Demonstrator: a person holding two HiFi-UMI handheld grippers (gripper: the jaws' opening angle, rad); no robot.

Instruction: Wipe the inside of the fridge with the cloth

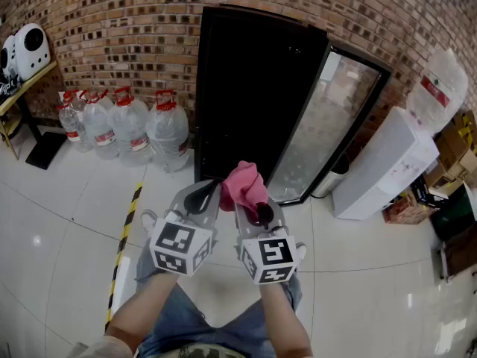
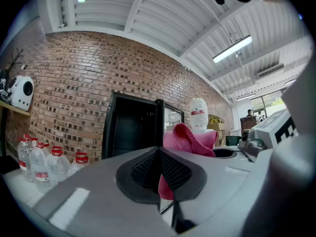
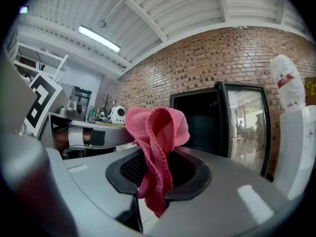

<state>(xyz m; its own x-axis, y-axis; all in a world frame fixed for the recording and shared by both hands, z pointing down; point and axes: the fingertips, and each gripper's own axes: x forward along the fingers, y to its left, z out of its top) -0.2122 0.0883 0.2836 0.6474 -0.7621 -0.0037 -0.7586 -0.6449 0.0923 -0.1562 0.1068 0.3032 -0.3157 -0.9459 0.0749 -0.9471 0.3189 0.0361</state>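
Cloth: the pink cloth [image 3: 157,147] is sitting in the right gripper [image 3: 154,174]. It is bunching up above the tips and hanging down between the pads.
Right gripper: its jaws are pressing on the cloth from both sides.
Left gripper: the left gripper [image 2: 159,168] is holding its mesh pads together along one seam.
Only the left gripper view is showing: a sliver of pink is sitting at the lower end of that seam. I cannot tell whether it is nipped there or lying just behind the jaws. The rest of the cloth is rising just to the right of them.
Only the head view is showing: the two tools are hanging side by side, nearly touching, in front of the fridge [image 1: 246,88] and outside it. The cloth is covering the right gripper's tips there. Water bottles [image 1: 130,125] are standing against the brick wall to the fridge's left.
Fridge: it is standing with its glass door [image 1: 328,125] swung out to the right and its dark inside facing the person.
Only the right gripper view is showing: the cloth's loose end is dangling below the pads.
Arms: both forearms are reaching forward and slightly inward from the bottom of the head view. The marker cubes are facing up.
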